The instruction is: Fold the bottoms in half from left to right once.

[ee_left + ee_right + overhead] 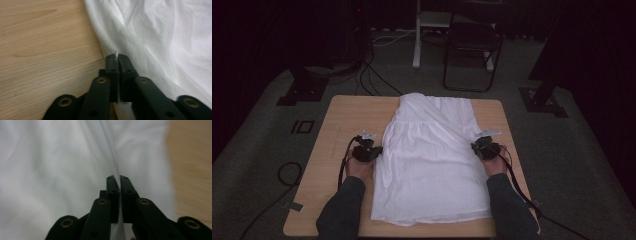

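- The white, crumpled cotton garment (432, 160), gathered at its waist like a skirt, is lying flat along the middle of the pale rectangular wooden table (337, 125), its narrow end pointing far and its wide hem reaching the near edge.
- The left gripper (371, 148) is pinching the garment's left edge about halfway along; in the left gripper view its black jaws are pressing together on a thin fold of cloth (117, 53), with bare wood to one side.
- The right gripper (479, 145) is clamping the opposite, right edge at a matching position; in the right gripper view a ridge of white fabric (116, 173) is running up from between the closed jaws.
- Both hands are resting low on the table, forearms entering from the near side.
- Judgement: gripping both side edges at the same level is probably preparing a symmetrical lift or fold, keeping the cloth taut and square.
- A dark folding chair (472, 45) is standing on the floor beyond the table's far edge.
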